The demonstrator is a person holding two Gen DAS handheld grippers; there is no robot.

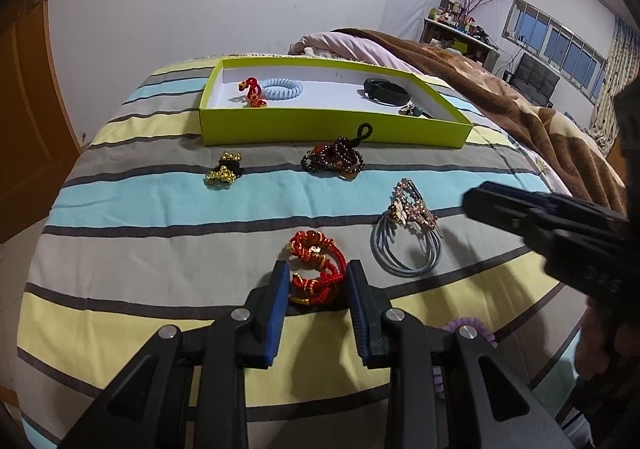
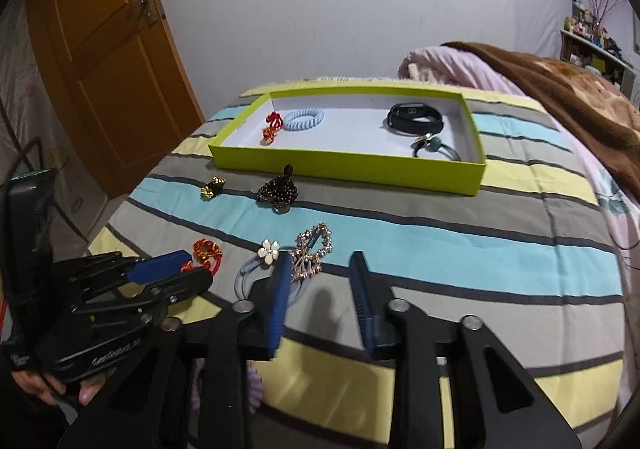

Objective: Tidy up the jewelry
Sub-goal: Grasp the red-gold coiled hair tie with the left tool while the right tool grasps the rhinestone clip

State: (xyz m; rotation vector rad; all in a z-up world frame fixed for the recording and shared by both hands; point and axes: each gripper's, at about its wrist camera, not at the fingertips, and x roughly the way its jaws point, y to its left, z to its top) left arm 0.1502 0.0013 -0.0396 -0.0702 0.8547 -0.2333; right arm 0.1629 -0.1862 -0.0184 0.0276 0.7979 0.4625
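Note:
A red cord bracelet (image 1: pixel 316 273) lies on the striped bedspread between the fingers of my left gripper (image 1: pixel 318 265), which flank it; the jaws are open and the pads do not clearly press on it. The right wrist view shows that gripper (image 2: pixel 200 267) low at the left beside the same bracelet (image 2: pixel 206 251). My right gripper (image 2: pixel 320 259) is open, its tips just short of a rhinestone hair clip (image 2: pixel 314 251) that lies on grey hair ties with a white flower (image 2: pixel 270 249). Nothing is between its pads. Its dark body (image 1: pixel 480 201) enters from the right.
A lime green tray (image 1: pixel 336 129) sits further back, holding a blue coil tie (image 1: pixel 280 87), a red knot (image 1: pixel 252 91) and a black band (image 1: pixel 386 89). Gold bells (image 1: pixel 224 169) and a dark bead bracelet (image 1: pixel 336 161) lie before it. A brown blanket (image 1: pixel 520 109) is piled at the right.

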